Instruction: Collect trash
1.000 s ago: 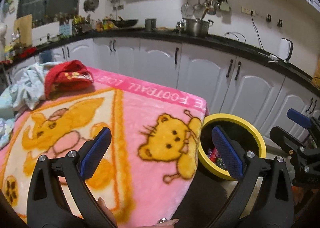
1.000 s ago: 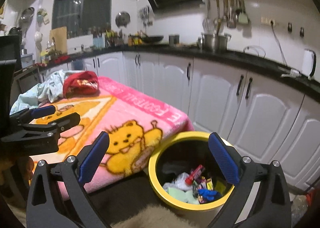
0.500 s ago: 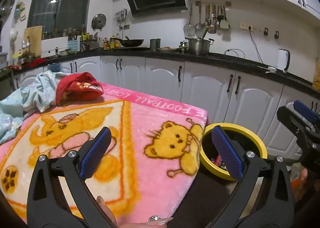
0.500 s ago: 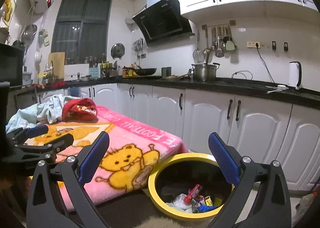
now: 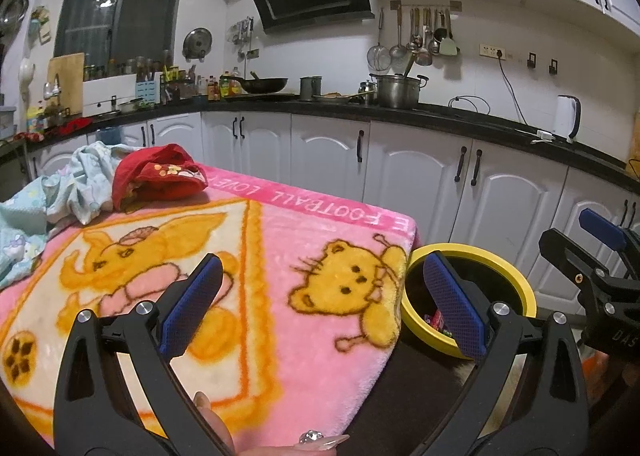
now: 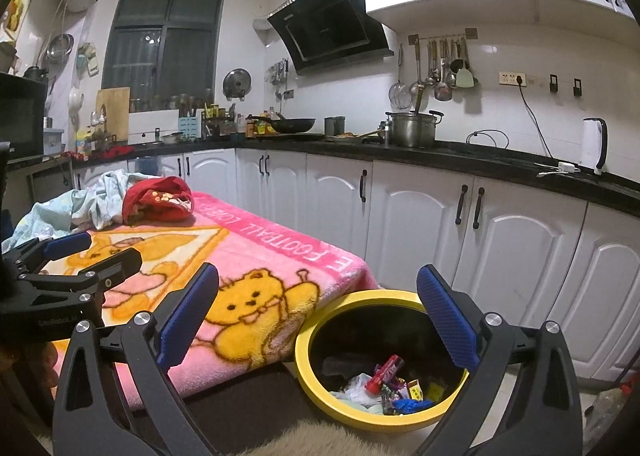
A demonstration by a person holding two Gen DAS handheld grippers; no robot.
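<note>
A yellow-rimmed black bin [image 6: 316,336] stands on the floor at the blanket-covered table's right corner. Several wrappers and scraps of trash [image 6: 384,386] lie at its bottom. My right gripper [image 6: 318,314] hangs open above and in front of the bin, nothing between its blue pads. My left gripper [image 5: 320,304] is open over the pink cartoon blanket [image 5: 280,240], empty too. The bin [image 5: 504,268] shows in the left wrist view behind the right pad. Each gripper appears at the edge of the other's view.
A red cloth [image 5: 160,175] and a pale blue garment [image 5: 72,183] lie at the table's far left. White cabinets [image 6: 420,215] under a black counter run behind. A furry rug [image 6: 320,440] lies on the floor by the bin.
Both cameras have tilted upward and drawn back a little, so more wall and upper cabinets show. Both grippers stayed open and empty.
</note>
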